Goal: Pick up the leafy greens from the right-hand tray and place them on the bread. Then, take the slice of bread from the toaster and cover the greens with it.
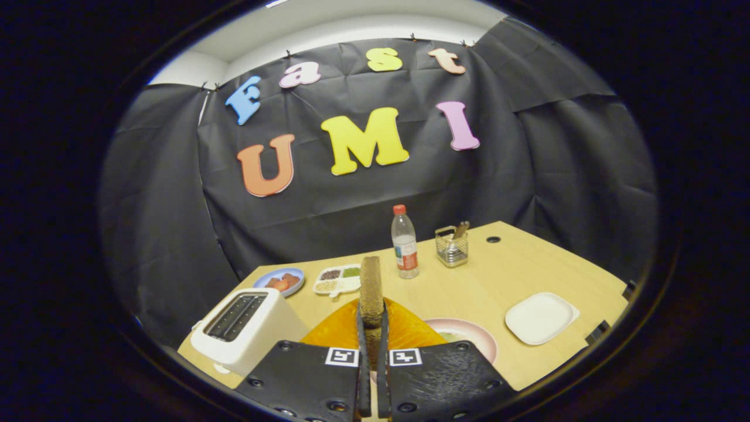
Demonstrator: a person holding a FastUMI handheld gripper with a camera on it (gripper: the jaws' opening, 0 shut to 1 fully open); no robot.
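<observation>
My gripper (371, 319) is shut on a slice of brown bread (371, 287), which stands on edge between the fingers and rises above their tips. Left of the fingers sits the white toaster (245, 329) with dark slots that look vacant. Beneath the fingers lies an orange mat (410, 331), and on it, just right of the fingers, a pink plate (474, 337) with a bit of green showing at its near edge. Whatever else lies on the plate is hidden by the gripper. A white square tray (540, 317) sits bare on the right of the wooden table (504, 269).
At the back of the table stand a water bottle with a red cap (404, 242) and a wire holder (452, 245). Further left are a blue plate with reddish food (281, 281) and a white divided dish (337, 279). The table edge runs close on the right.
</observation>
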